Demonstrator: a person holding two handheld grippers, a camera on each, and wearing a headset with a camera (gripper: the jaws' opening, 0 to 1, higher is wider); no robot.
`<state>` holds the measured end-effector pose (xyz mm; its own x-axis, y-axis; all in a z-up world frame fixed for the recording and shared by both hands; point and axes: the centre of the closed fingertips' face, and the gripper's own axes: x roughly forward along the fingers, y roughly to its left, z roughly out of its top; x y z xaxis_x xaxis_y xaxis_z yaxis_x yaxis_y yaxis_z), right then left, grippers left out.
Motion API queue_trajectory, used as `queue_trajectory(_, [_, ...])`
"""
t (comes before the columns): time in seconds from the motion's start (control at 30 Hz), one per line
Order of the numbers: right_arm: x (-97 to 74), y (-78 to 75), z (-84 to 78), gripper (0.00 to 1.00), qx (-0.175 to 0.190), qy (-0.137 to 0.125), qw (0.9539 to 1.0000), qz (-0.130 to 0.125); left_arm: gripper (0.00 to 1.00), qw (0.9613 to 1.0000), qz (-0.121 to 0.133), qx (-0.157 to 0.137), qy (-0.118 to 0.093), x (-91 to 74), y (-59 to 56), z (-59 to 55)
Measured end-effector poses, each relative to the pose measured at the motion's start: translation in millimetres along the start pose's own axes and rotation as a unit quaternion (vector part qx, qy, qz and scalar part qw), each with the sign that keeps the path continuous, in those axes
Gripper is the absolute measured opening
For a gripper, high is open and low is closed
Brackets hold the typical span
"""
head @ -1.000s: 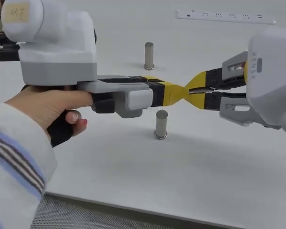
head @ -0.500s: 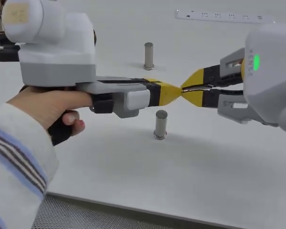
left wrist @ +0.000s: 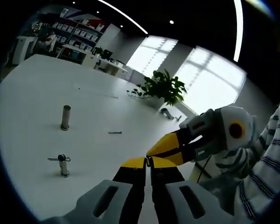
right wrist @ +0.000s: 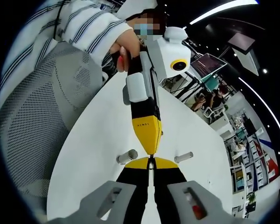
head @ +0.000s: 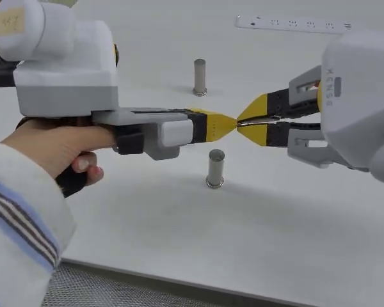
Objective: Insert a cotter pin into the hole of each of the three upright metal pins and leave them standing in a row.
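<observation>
- Left tongs and right tongs are both clenched, tips touching at mid-frame; I cannot tell whether anything is pinched between them.
- Lower metal pin stands on the counter just below the tips; upper metal pin stands above them.

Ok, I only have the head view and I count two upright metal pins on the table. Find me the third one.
Observer: It is in the left gripper view. A third metal pin stands upright on the table, nearer that camera than a bare metal pin.
Operator: Tell me what state it is in.
Observer: A cotter pin sits crosswise through its top.
Operator: Now look for spares.
Observer: One loose cotter pin lies flat on the table, apart from both of those pins.
</observation>
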<state>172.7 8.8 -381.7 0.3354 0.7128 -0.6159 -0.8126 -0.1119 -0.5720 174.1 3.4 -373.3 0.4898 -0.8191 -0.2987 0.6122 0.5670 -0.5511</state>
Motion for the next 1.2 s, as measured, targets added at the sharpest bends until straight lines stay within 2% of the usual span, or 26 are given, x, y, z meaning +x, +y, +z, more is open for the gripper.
queue_trajectory(0.07, [1.0,1.2,-0.4,0.00,0.006,0.000,1.0000,0.003,0.00,0.9998,0.003,0.019,0.008,0.4,-2.6,-2.0])
queue_trajectory(0.2, [2.3,2.3,-0.4,0.00,0.011,0.000,0.9999,0.005,0.00,0.9995,0.010,0.025,0.017,-0.6,0.4,-2.2])
queue_trajectory(0.47, [4.4,3.7,2.9,0.00,0.030,-0.011,0.9994,0.012,0.00,0.9991,0.012,0.033,0.025,-1.2,-2.5,-5.5])
queue_trajectory(0.6, [5.3,3.6,2.7,0.03,0.034,-0.012,0.9993,0.013,0.00,0.9987,0.018,0.038,0.029,-7.1,6.7,-7.4])
queue_trajectory(0.8, [3.1,0.6,-4.4,0.07,0.064,-0.019,0.9975,0.023,0.00,0.9989,0.017,0.039,0.020,-16.3,9.5,-6.0])
queue_trajectory(0.97, [1.9,7.4,0.1,0.10,0.130,-0.056,0.9882,0.058,0.00,0.9962,0.006,0.086,0.011,-21.7,3.7,-1.8])
queue_trajectory(1.07, [1.3,6.7,-0.4,0.10,0.159,-0.072,0.9826,0.065,0.00,0.9934,-0.001,0.114,0.011,-24.0,0.9,-0.3])
queue_trajectory(1.13, [1.6,6.3,-1.1,0.10,0.176,-0.080,0.9788,0.068,0.00,0.9926,-0.006,0.121,0.010,-25.5,-1.4,0.7])
queue_trajectory(1.2, [1.3,11.7,1.6,0.10,0.214,-0.097,0.9678,0.090,0.00,0.9909,-0.013,0.134,0.004,-26.7,-4.5,3.2])
